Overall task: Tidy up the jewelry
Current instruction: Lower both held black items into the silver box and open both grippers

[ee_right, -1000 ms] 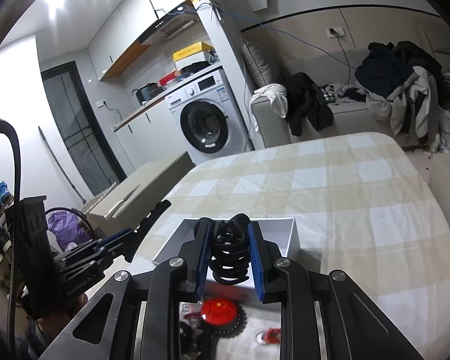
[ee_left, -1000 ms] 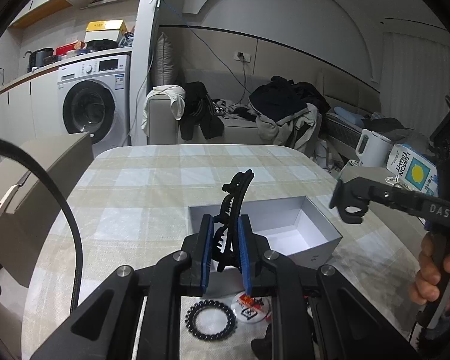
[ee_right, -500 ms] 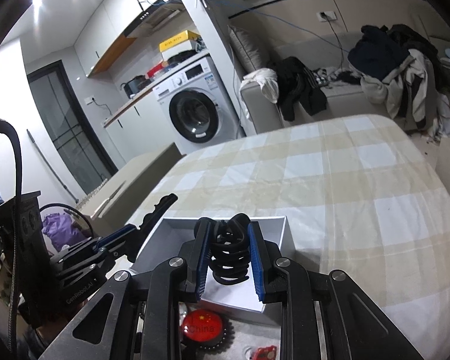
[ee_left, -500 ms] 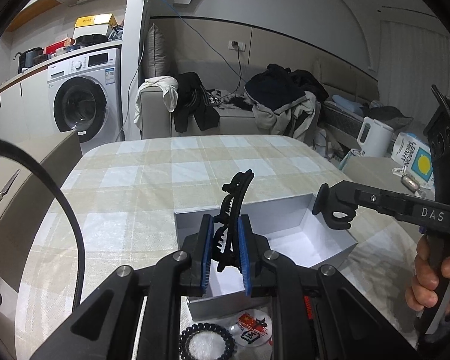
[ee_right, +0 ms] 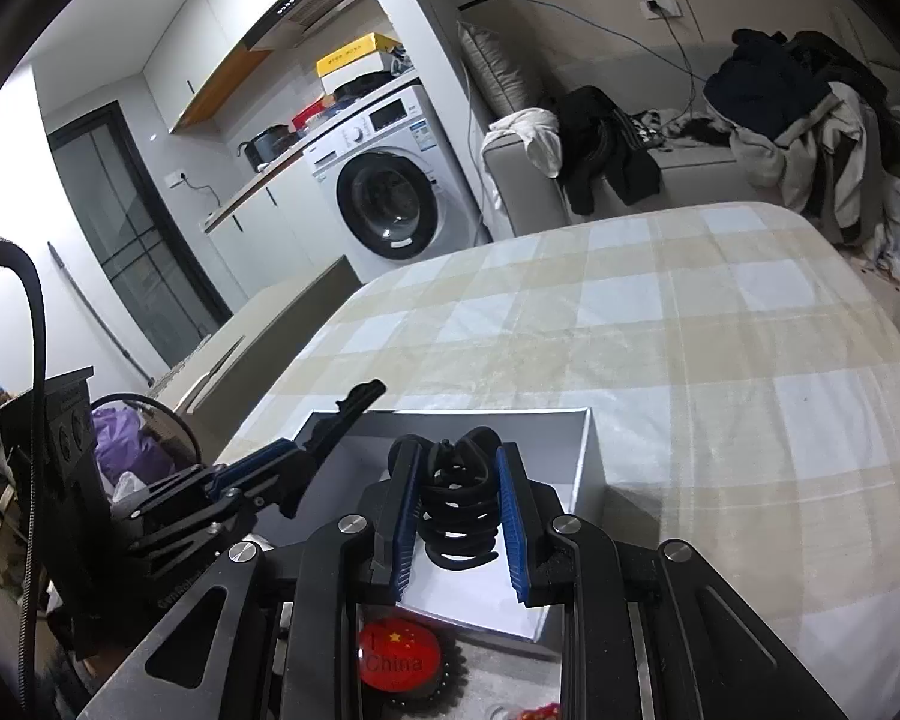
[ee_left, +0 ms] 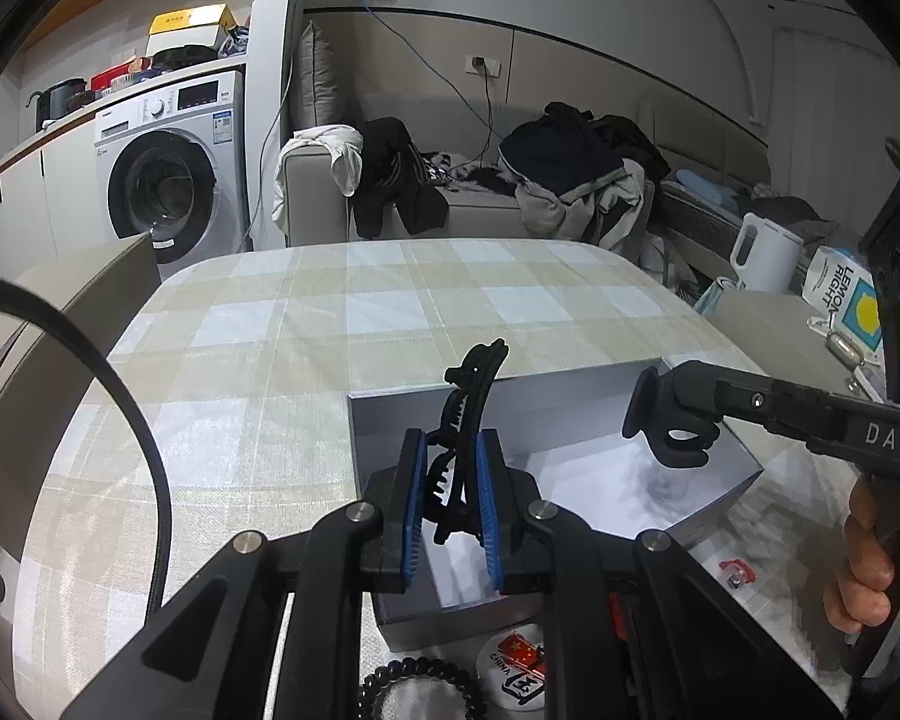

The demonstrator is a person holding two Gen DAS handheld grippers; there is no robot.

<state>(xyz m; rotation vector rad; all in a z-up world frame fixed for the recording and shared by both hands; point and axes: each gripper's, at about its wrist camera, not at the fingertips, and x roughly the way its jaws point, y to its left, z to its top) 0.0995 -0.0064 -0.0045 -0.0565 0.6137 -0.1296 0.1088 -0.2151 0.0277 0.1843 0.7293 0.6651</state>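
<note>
Left gripper (ee_left: 453, 501) clamped on slim black toothed hair clip (ee_left: 467, 414), long axis pointing up and away; right gripper (ee_right: 459, 516) clamped on black claw clip (ee_right: 457, 516); both over white box (ee_left: 570, 396).

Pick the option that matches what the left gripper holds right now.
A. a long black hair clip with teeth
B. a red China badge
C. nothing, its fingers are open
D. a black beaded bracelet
A: the left gripper is shut on a long black hair clip over the white box, while the China badge and black beaded bracelet lie on the table below.
</note>
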